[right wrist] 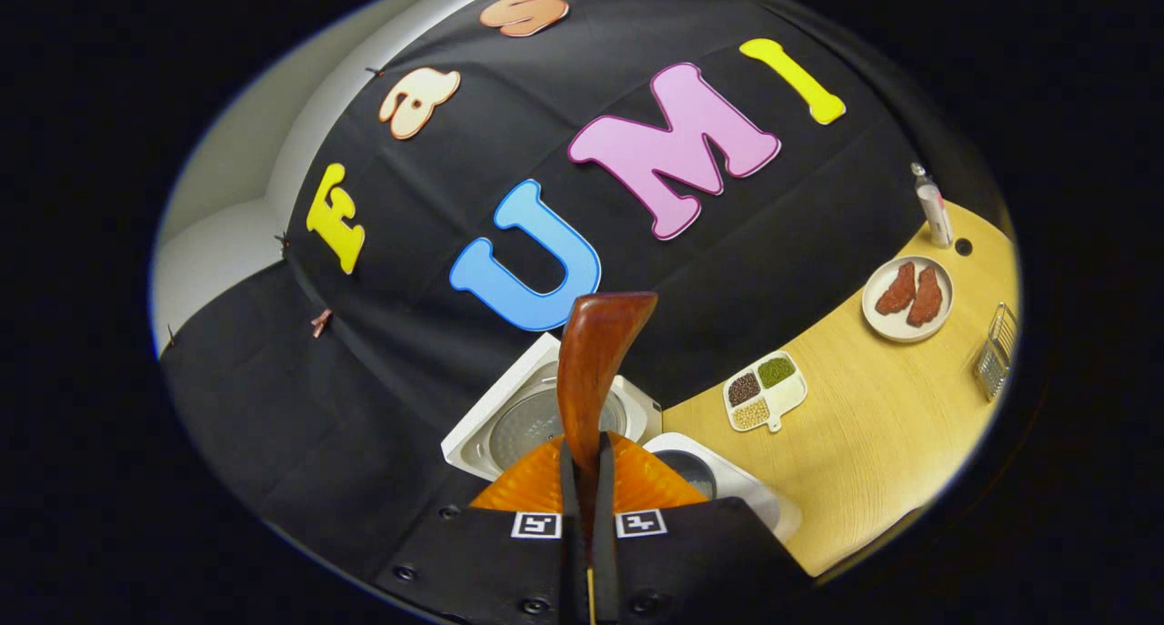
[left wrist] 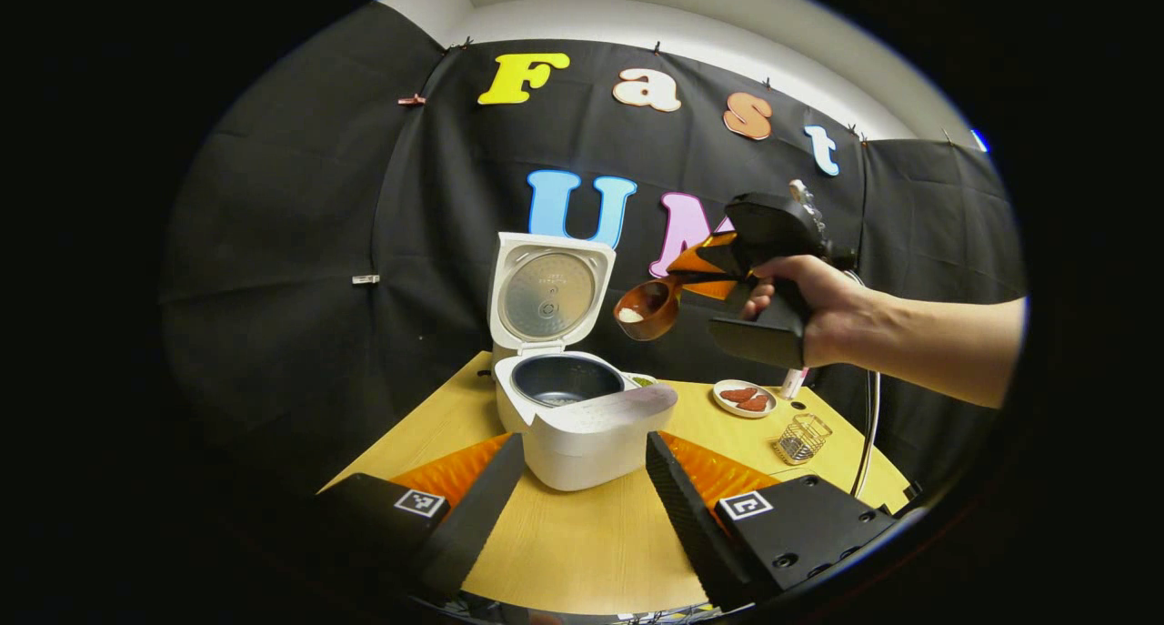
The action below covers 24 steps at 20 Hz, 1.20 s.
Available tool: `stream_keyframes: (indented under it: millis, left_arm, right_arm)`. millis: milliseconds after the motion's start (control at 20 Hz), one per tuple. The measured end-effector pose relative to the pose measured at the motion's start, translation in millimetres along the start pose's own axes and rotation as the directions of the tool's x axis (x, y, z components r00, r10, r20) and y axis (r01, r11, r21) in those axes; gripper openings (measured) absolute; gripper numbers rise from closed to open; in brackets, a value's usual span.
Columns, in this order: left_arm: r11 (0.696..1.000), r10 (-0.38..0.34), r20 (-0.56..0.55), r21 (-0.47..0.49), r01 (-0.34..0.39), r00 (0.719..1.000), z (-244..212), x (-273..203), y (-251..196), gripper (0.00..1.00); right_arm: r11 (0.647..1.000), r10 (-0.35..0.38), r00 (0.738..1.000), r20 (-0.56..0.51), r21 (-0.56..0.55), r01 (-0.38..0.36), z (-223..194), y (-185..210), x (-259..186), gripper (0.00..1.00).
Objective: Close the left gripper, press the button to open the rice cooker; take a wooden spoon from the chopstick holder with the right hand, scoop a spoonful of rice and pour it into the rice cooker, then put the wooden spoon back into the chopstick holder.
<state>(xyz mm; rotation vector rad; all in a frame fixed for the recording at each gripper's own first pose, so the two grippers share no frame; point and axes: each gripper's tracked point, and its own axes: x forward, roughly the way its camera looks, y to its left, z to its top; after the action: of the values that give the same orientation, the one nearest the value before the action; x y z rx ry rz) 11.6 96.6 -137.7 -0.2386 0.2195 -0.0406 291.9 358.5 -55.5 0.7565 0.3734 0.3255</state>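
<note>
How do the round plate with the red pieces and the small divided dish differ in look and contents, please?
The round plate is circular and undivided, while the divided dish is roughly rectangular, with a small tab and three compartments. The round plate carries two reddish-brown pieces; the divided dish holds separate dark, green and pale grains. The round plate sits nearer the wire basket, the divided dish nearer the rice cooker. Both are white and rest on the wooden table.
</note>
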Motion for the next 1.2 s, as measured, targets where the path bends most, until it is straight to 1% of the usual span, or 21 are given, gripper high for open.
stream_keyframes:
  millis: [100,250,400,500,600,650,750,850,950,1050,1100,1200]
  left_arm:
    - [1.000,0.002,0.001,-0.010,-0.002,1.000,0,2,6,0.94]
    - [1.000,0.005,-0.002,-0.014,-0.005,1.000,-4,3,14,0.94]
    - [1.000,0.021,-0.003,0.019,-0.021,1.000,-7,3,22,0.94]
    - [0.999,0.023,-0.005,0.029,-0.023,1.000,-11,2,24,0.94]
    - [0.999,0.017,-0.008,0.029,-0.017,1.000,-14,3,22,0.94]
    - [1.000,0.012,-0.009,0.027,-0.012,1.000,-15,4,20,0.94]
    - [1.000,0.005,-0.016,0.021,-0.005,1.000,-18,5,18,0.94]
    - [1.000,0.005,-0.016,0.012,-0.004,1.000,-19,5,19,0.93]
    - [1.000,0.008,-0.014,0.006,-0.008,1.000,-18,4,20,0.94]
    - [1.000,0.013,-0.013,0.007,-0.012,1.000,-19,3,21,0.94]
    - [1.000,0.016,-0.012,0.008,-0.015,1.000,-19,3,21,0.94]
    - [1.000,0.022,-0.012,0.008,-0.022,1.000,-19,2,22,0.94]
  right_arm:
    - [0.999,-0.007,1.000,-0.010,-0.036,0.007,-10,3,23,0.07]
    - [0.993,-0.046,0.999,-0.022,-0.108,0.043,-26,-7,56,0.07]
    - [0.984,-0.058,0.998,-0.018,-0.169,0.054,-33,-11,81,0.07]
    - [0.964,-0.050,0.999,0.001,-0.262,0.048,-31,-7,91,0.07]
    - [0.926,-0.019,1.000,0.009,-0.377,0.021,-35,6,96,0.07]
    - [0.900,-0.002,1.000,0.010,-0.437,0.006,-37,12,97,0.07]
    - [0.831,0.025,1.000,-0.003,-0.556,-0.022,-49,22,100,0.07]
    - [0.736,0.044,0.998,-0.033,-0.675,-0.055,-64,27,103,0.07]
    - [0.626,0.065,0.996,-0.068,-0.774,-0.094,-81,34,104,0.07]
    - [0.517,0.086,0.992,-0.093,-0.847,-0.125,-94,39,101,0.07]
    - [0.473,0.095,0.990,-0.104,-0.870,-0.136,-99,41,101,0.07]
    - [0.412,0.107,0.989,-0.105,-0.901,-0.140,-104,46,97,0.07]
